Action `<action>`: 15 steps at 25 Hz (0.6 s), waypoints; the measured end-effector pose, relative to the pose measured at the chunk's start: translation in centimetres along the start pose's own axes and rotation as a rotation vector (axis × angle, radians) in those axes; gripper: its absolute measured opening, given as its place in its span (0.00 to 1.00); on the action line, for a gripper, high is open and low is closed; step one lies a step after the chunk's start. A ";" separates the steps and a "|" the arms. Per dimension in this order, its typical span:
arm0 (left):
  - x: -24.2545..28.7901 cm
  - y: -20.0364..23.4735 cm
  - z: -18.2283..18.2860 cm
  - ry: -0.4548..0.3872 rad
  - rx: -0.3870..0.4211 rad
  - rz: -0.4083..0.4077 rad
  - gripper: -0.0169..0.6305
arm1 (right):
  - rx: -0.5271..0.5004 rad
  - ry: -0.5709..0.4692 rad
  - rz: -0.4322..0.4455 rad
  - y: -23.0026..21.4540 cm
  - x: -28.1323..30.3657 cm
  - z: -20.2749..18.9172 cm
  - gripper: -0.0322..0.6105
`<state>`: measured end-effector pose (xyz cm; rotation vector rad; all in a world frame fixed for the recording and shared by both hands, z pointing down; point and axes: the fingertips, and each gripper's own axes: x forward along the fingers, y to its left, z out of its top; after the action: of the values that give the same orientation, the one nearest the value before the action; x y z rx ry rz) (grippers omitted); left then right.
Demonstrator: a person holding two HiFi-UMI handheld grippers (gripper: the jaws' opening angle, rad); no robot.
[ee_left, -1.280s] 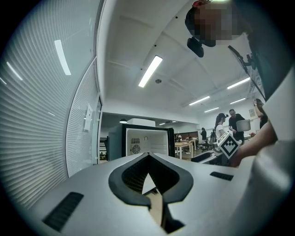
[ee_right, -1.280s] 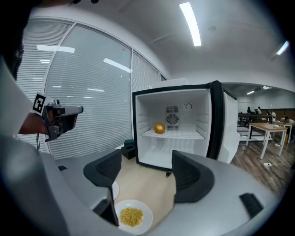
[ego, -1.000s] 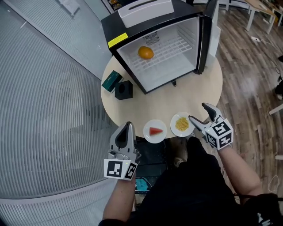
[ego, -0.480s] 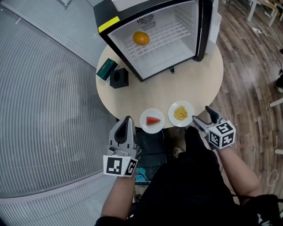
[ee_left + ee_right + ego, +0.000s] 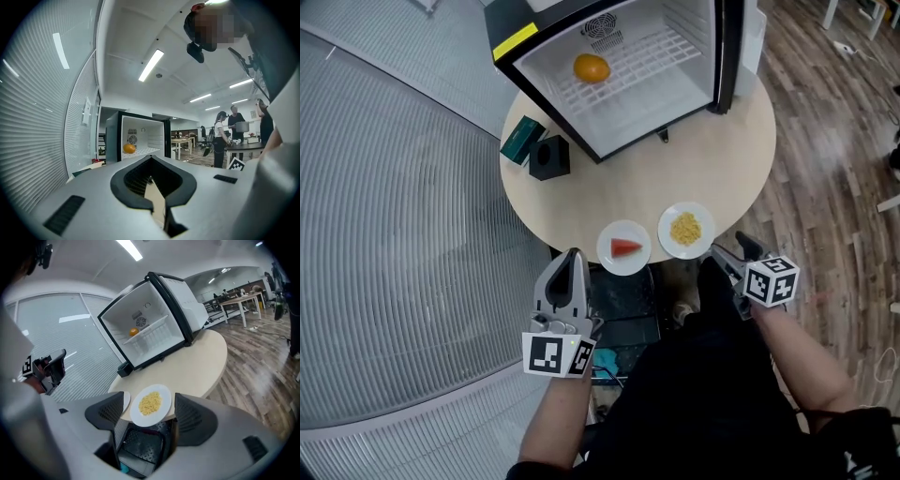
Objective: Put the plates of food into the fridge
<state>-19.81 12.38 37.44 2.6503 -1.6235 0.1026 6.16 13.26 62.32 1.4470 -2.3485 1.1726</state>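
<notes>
Pickup step: right tool [image 5: 729, 247] gapes empty just before the plate of yellow food [image 5: 665, 232]; left tool [image 5: 573, 255] is closed, empty. Next, it likely must clamp the rim.

On my feed the round surface [image 5: 675, 178] looks like pale, smooth, matt wood laminate, and the yellow-food plate [image 5: 705, 246] and red-slice plate [image 5: 607, 261] are glossy white. The fridge [image 5: 724, 66] has a shiny black shell and white plastic lining. The floor [image 5: 825, 141] is wood plank.
</notes>
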 end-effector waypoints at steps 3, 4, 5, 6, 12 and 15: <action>0.0 0.0 -0.5 0.008 0.002 0.000 0.03 | 0.051 0.016 -0.009 -0.7 0.8 -1.4 0.60; 0.0 0.1 -0.6 0.011 0.003 0.001 0.03 | 0.068 0.020 -0.012 -0.9 1.0 -1.8 0.59; 0.0 0.2 -0.7 0.015 0.005 0.003 0.03 | 0.082 0.023 -0.015 -1.0 1.3 -2.1 0.60; 0.0 0.3 -0.9 0.019 0.006 0.004 0.03 | 0.095 0.026 -0.017 -1.1 1.6 -2.5 0.60; 0.3 0.5 -2.0 0.045 0.005 -0.001 0.03 | 0.170 0.040 -0.026 -1.9 2.9 -4.1 0.59; 0.6 0.6 -2.8 0.063 0.001 -0.005 0.03 | 0.183 0.047 -0.032 -2.2 3.5 -4.8 0.59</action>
<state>-20.19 11.74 40.24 2.6237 -1.5983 0.1848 4.85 13.59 68.55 1.4881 -2.2287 1.4289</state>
